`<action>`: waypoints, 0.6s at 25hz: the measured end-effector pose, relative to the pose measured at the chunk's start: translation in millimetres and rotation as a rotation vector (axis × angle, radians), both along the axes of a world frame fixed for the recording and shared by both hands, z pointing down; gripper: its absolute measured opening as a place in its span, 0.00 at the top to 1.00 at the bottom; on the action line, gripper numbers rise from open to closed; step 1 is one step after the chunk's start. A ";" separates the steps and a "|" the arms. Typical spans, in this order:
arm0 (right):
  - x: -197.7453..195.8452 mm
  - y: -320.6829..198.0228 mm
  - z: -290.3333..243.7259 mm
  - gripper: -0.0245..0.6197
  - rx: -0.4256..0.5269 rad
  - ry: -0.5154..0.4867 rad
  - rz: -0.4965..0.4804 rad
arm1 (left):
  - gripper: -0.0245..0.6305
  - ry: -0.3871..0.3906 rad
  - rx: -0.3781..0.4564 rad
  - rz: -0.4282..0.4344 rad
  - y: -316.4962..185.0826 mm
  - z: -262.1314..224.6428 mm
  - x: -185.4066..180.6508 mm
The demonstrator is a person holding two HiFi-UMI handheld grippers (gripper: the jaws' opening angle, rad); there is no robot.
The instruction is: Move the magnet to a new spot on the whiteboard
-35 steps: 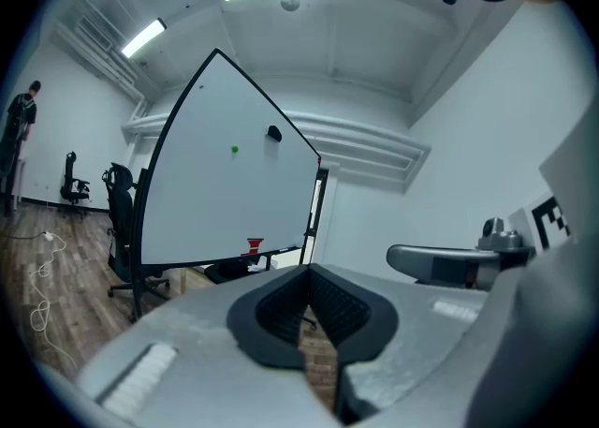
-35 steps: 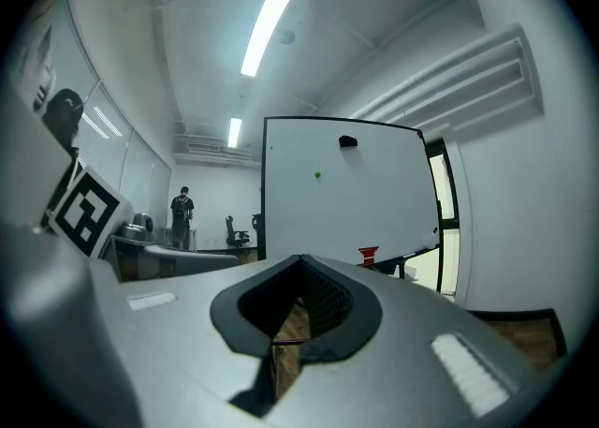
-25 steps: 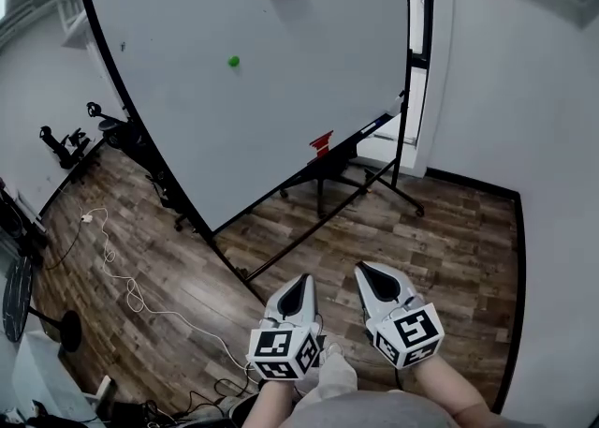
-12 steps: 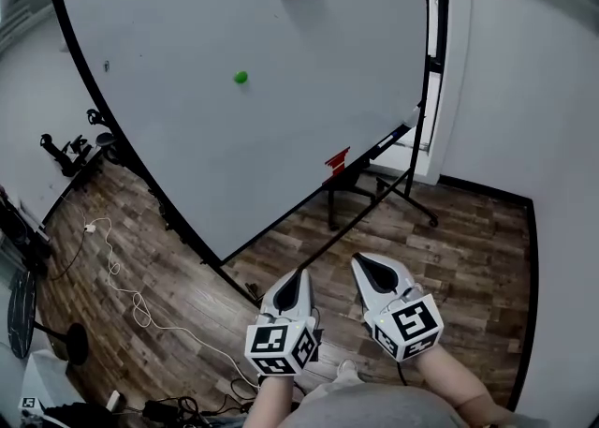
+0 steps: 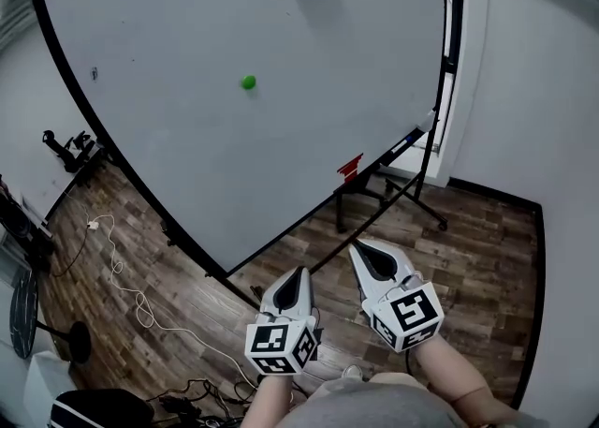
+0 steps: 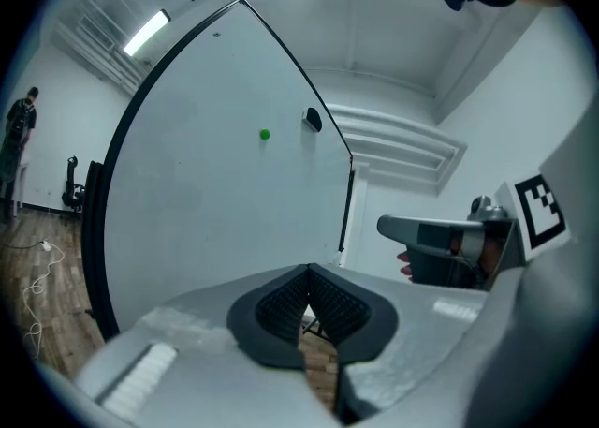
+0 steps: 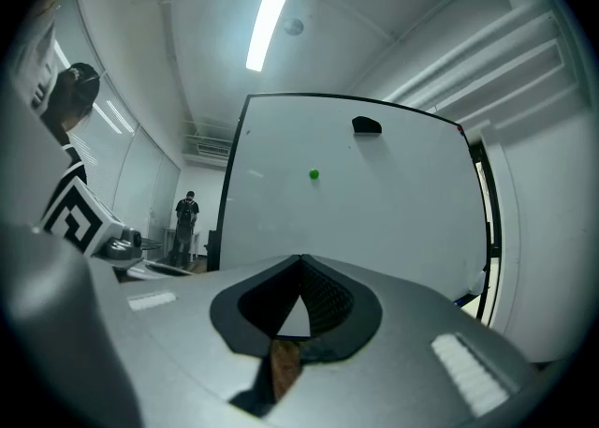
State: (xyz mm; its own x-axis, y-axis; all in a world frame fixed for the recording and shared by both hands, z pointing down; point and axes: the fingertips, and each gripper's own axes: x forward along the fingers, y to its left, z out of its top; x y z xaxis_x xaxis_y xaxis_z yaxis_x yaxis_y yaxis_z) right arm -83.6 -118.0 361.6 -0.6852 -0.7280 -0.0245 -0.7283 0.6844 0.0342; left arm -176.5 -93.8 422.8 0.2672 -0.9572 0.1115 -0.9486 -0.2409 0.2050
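Magnet, small, round and green (image 5: 248, 82), sticks high on the big white whiteboard (image 5: 168, 164), looks light, hard and slippery, so pinch its round sides, while the grey left gripper (image 5: 300, 273) and right gripper (image 5: 359, 250) hang well below, both jaws closed on nothing.

Left gripper (image 5: 300, 273): jaws together, nothing between them, pointing forward, about level. Right gripper (image 5: 357, 248): jaws together, empty, level, just beside the left, tip slightly further ahead. Both held low before the body; right forearm (image 5: 456, 389) bare.
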 end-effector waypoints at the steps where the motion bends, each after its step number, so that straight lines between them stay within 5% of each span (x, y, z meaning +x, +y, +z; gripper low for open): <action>1: -1.7 -7.0 -3.1 0.96 0.004 -0.001 -0.008 | 0.96 0.002 -0.005 -0.008 -5.2 0.7 -0.7; 15: -50.8 -98.6 -51.2 0.96 0.102 0.039 -0.200 | 0.96 -0.023 -0.022 -0.175 -59.8 -4.4 -19.2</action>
